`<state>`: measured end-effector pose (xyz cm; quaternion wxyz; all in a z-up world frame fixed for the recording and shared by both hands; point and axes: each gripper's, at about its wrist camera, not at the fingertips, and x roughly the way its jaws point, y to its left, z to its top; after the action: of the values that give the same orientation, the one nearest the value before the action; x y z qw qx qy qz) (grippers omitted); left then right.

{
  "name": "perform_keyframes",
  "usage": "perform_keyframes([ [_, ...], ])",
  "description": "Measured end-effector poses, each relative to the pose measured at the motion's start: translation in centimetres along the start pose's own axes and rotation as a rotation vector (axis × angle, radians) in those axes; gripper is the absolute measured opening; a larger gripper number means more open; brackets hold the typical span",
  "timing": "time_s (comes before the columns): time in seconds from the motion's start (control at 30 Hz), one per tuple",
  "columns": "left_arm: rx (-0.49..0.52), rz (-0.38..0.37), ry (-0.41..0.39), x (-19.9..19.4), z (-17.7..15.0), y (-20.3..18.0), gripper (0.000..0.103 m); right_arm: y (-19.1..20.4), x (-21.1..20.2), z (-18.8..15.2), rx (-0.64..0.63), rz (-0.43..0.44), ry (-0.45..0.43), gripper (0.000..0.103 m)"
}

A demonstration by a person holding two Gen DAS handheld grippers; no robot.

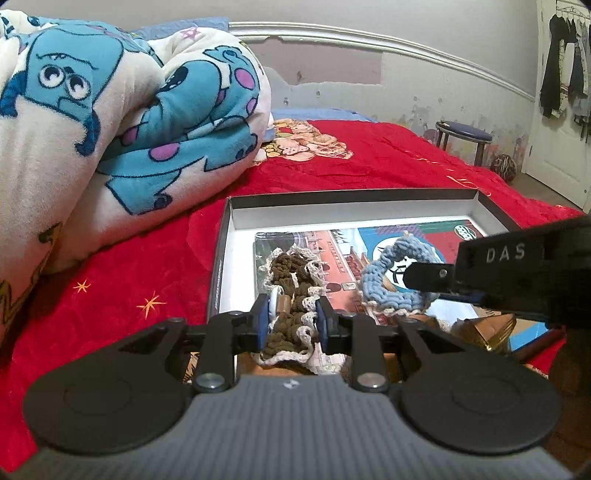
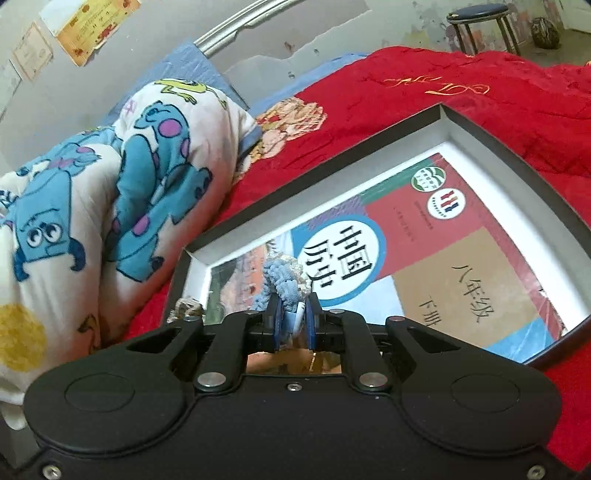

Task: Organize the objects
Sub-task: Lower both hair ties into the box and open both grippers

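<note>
Red bedspread [image 1: 332,162] bears a box [image 1: 369,210]; both claws grip crocheted pieces.

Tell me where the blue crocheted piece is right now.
The blue crocheted piece is clamped in the right claw, over the textbook in the shallow box, right of the brown crocheted piece.

We see a bed [image 1: 369,162] under a red cover, with a rolled cartoon-print blanket [image 1: 122,122] at its head. Behind it stands a grey wall [image 1: 424,85] with peeling paint and white moulding. A dark round stool [image 1: 463,134] stands near a white door [image 1: 557,110] hung with clothes [image 1: 565,74]. Paper certificates [image 2: 92,26] hang on the wall.
</note>
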<state>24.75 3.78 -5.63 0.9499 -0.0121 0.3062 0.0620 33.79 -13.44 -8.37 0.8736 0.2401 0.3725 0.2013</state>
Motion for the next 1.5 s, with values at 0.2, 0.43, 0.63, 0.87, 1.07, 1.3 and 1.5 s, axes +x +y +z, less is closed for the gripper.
perform_keyframes([
  [0.2,0.011,0.011,0.006,0.3,0.0,-0.2,0.034,0.2,0.2,0.4,0.010,0.042,-0.001,0.014],
  [0.43,0.006,0.027,0.018,0.6,-0.3,0.0,0.037,0.4,0.9,-0.1,0.001,0.037,0.019,0.014],
  [0.63,-0.003,0.018,0.016,0.4,-0.3,0.1,0.038,0.7,0.7,-0.1,-0.012,0.045,0.024,0.014],
  [0.87,0.002,0.030,0.014,0.4,-0.1,0.2,0.042,0.7,0.7,0.0,-0.015,0.054,0.037,0.014],
  [1.07,0.023,0.012,0.010,0.2,-0.2,-0.2,0.056,0.6,0.7,0.1,-0.015,0.060,0.043,0.014],
  [1.3,0.031,-0.010,0.038,-0.2,0.2,0.4,0.066,0.1,0.4,0.7,0.002,0.077,0.046,0.014],
  [1.5,0.012,-0.009,0.037,-0.3,0.5,1.1,0.072,-0.2,0.7,0.5,0.016,0.084,0.059,0.014],
])
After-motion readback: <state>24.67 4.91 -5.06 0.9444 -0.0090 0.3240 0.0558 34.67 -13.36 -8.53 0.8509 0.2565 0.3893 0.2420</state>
